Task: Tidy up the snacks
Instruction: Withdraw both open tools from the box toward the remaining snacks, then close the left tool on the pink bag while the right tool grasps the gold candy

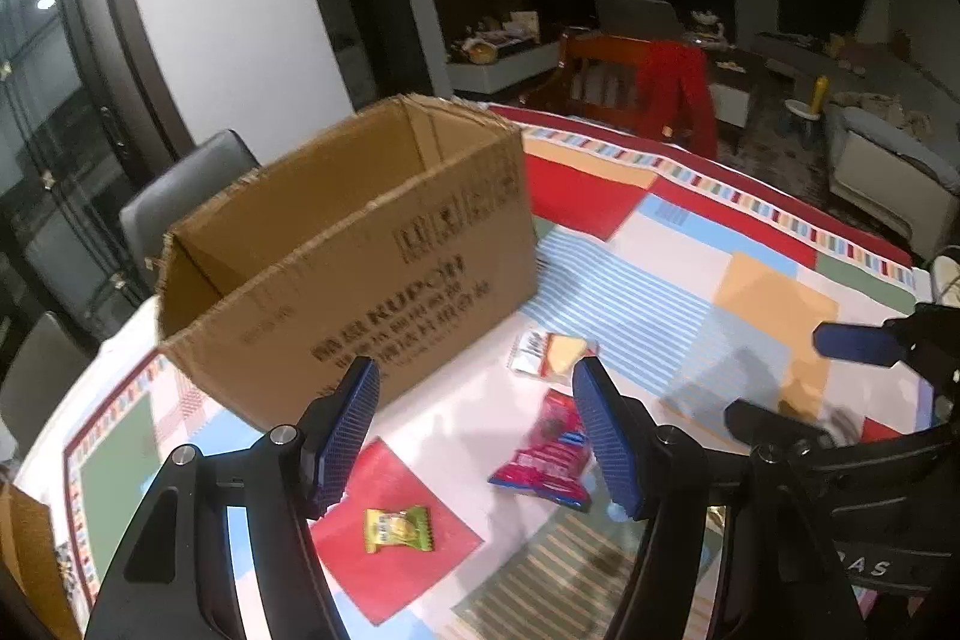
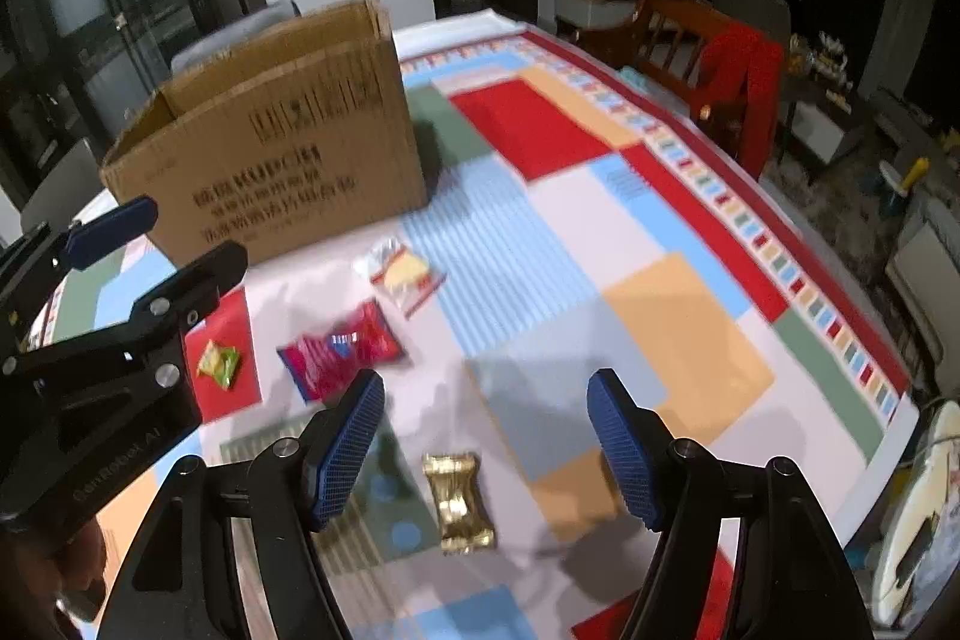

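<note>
Dim living-room background; work surface is a table under a patchwork tablecloth (image 2: 630, 232) of red, blue, orange and green panels. Largest item: 1 open cardboard box (image 1: 360, 274), standing upright at the far left of the cloth, top flaps open, interior contents not visible.

4 snacks lie loose on the cloth, none in the box:
- red packet (image 2: 342, 355), near the centre-left;
- clear-and-yellow packet (image 2: 402, 274), just beyond it, close to the box front;
- gold wrapped sweet (image 2: 459, 502), nearest, between the right gripper's fingers in view;
- small green-yellow sachet (image 1: 399, 529), on a red panel at the left.

Left gripper (image 1: 477, 436): fingers apart, holding nothing, above the cloth near the red packet. Right gripper (image 2: 486, 448): fingers apart, holding nothing, above the gold sweet.

Recommended procedure: lower the right gripper so the pads straddle the sweet across its narrow waist. Close gently; foil likely crushes or slips. Lift clear, carry over the box rim, release inside.
</note>
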{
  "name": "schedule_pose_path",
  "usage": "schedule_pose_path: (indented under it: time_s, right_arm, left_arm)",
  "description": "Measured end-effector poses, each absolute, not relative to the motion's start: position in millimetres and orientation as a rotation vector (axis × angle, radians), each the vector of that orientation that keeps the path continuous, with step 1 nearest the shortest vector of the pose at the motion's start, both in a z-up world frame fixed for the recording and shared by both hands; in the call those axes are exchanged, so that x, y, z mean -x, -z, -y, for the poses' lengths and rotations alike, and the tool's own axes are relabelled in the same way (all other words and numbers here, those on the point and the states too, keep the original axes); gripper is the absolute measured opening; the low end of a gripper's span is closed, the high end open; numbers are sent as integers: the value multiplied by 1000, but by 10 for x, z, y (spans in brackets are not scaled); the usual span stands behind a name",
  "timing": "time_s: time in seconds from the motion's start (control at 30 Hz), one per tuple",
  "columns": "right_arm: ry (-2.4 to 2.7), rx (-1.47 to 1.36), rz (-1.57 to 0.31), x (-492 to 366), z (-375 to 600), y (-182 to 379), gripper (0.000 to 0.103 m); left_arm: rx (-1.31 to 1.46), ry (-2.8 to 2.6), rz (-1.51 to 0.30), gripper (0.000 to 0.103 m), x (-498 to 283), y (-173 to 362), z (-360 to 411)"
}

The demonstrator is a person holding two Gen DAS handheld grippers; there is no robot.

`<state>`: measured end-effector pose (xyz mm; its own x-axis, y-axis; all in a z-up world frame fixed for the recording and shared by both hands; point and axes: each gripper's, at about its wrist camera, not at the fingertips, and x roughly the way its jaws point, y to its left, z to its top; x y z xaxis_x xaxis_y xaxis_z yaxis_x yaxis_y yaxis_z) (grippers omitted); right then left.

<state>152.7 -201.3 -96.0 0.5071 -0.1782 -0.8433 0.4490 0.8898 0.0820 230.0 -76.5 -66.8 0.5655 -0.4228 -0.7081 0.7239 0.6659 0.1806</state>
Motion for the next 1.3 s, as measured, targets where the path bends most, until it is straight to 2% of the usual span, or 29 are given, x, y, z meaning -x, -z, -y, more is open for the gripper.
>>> schedule_pose_path:
  time_s: [0.97, 1.03, 1.2, 1.3]
  right_arm:
    - [423, -431, -1223, -1496, 1903, 1709, 70]
    - [425, -438, -1239, -1515, 1908, 1763, 66]
    - [434, -413, -1233, -1550, 1883, 1762, 62]
    - [447, -379, -1235, -1555, 1860, 1752, 56]
  left_arm:
    - [-610, 901, -826, 66, -2390, 1420, 964]
    - [-603, 906, -832, 66, -2417, 1458, 976]
    - [-606, 923, -851, 65, -2458, 1558, 1023]
    - [-620, 934, -864, 60, -2458, 1632, 1055]
